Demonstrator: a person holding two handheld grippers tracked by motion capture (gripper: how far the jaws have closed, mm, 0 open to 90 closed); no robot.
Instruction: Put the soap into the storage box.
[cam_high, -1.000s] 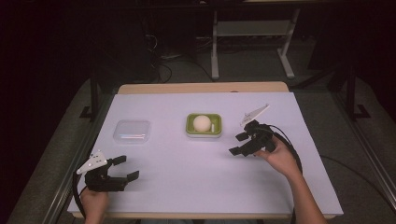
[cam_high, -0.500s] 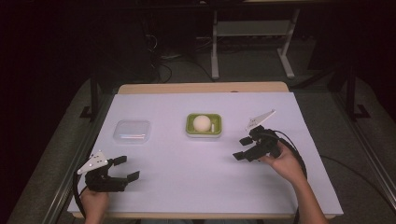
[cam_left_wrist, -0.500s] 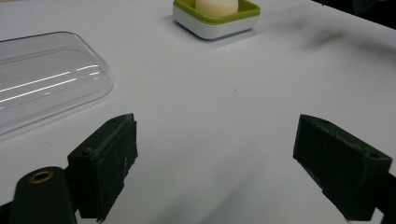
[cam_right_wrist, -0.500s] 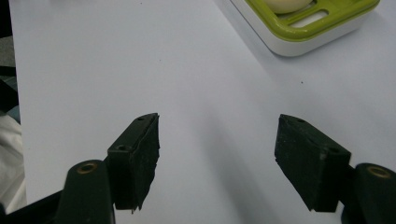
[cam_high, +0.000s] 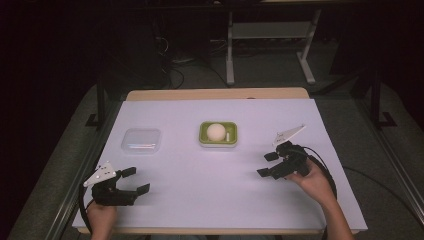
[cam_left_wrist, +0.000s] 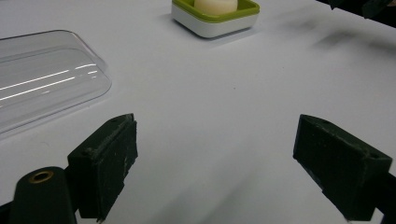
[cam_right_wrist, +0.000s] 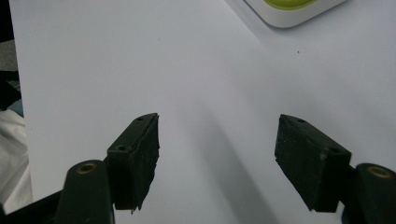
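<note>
Nearest the person, at the front left corner of the white table (cam_high: 210, 200), the left gripper (cam_high: 131, 181) was held low over the surface, its jaws spread wide with nothing between them. In the left gripper view only bare table was seen between its two black pads (cam_left_wrist: 107, 163). Farther along on the opposite side, the right gripper (cam_high: 268, 164) was held just above the table at the right, its jaws likewise wide apart and empty; the right gripper view showed bare white surface between its pads (cam_right_wrist: 137, 154), with a corner of the tray at the upper edge.

Beyond the left gripper, a clear plastic lid (cam_high: 141, 140) lay flat on the table, well apart from both tools. Farther in, near the middle of the table, the green-and-white tray (cam_high: 231, 141) was seen with a pale round ball (cam_high: 216, 131) resting in it and a small white piece beside the ball, too small to be identified.

As far as could be judged, the work was at an early or resting stage: the tray was uncovered, the lid was untouched beside it, and nothing was grasped. Picking up the lid and setting it over the tray appeared to be left to do, though that was only inferred from the layout.
</note>
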